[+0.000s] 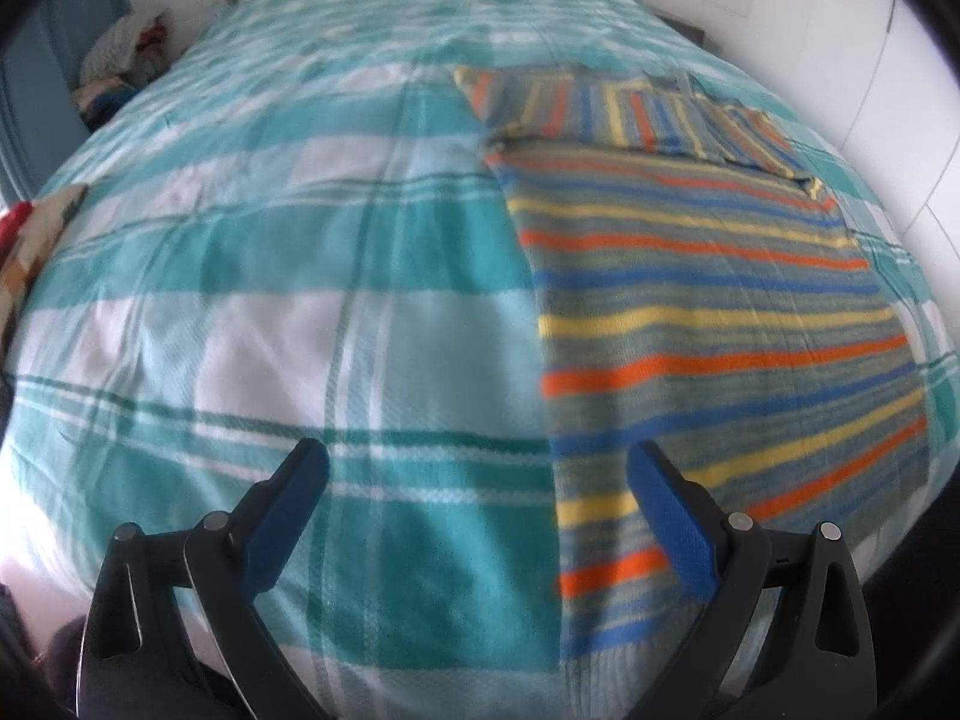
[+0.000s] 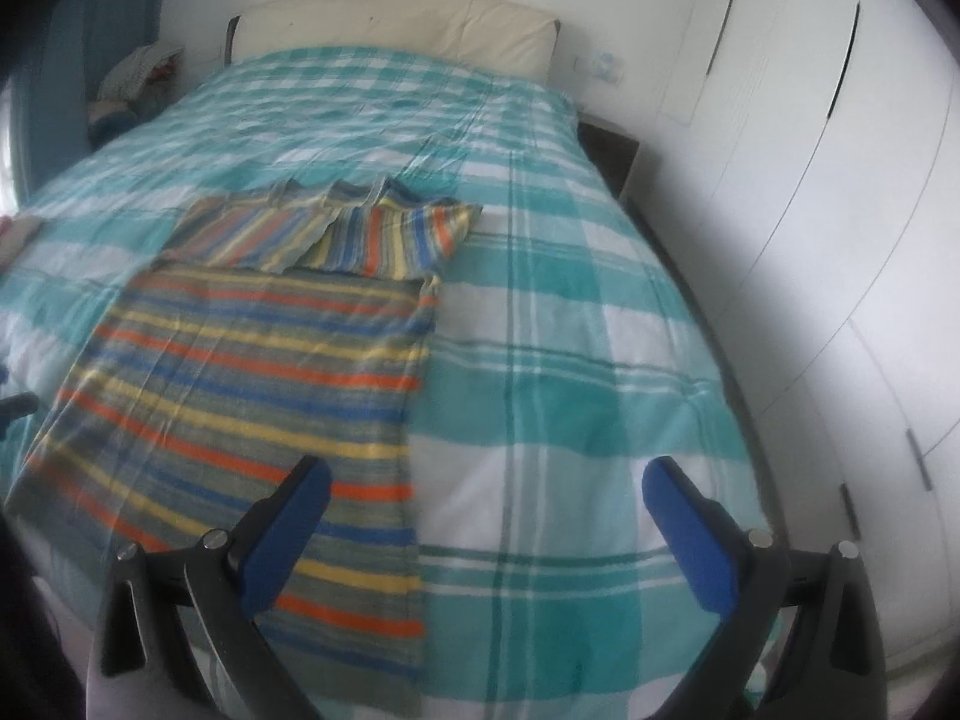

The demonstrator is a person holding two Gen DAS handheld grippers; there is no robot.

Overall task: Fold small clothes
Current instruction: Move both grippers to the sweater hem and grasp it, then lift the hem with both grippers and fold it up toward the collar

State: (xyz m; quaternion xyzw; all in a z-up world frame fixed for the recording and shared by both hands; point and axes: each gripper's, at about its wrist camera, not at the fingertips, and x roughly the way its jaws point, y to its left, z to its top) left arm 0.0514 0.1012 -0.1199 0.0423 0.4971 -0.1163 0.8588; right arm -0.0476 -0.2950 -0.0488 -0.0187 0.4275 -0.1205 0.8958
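Observation:
A striped shirt [image 1: 708, 312] in grey, orange, yellow and blue lies flat on the bed, its sleeves folded across the far end. It also shows in the right wrist view [image 2: 240, 372]. My left gripper [image 1: 477, 462] is open and empty above the bed, straddling the shirt's left edge near the hem. My right gripper [image 2: 486, 477] is open and empty, straddling the shirt's right edge near the hem.
The bed has a teal and white checked cover [image 1: 270, 276] [image 2: 600, 330] and a cream headboard [image 2: 390, 30]. A pile of clothes [image 1: 120, 66] sits left of the bed. White wardrobe doors [image 2: 840, 210] stand on the right. A patterned cloth [image 1: 36, 240] lies at the left edge.

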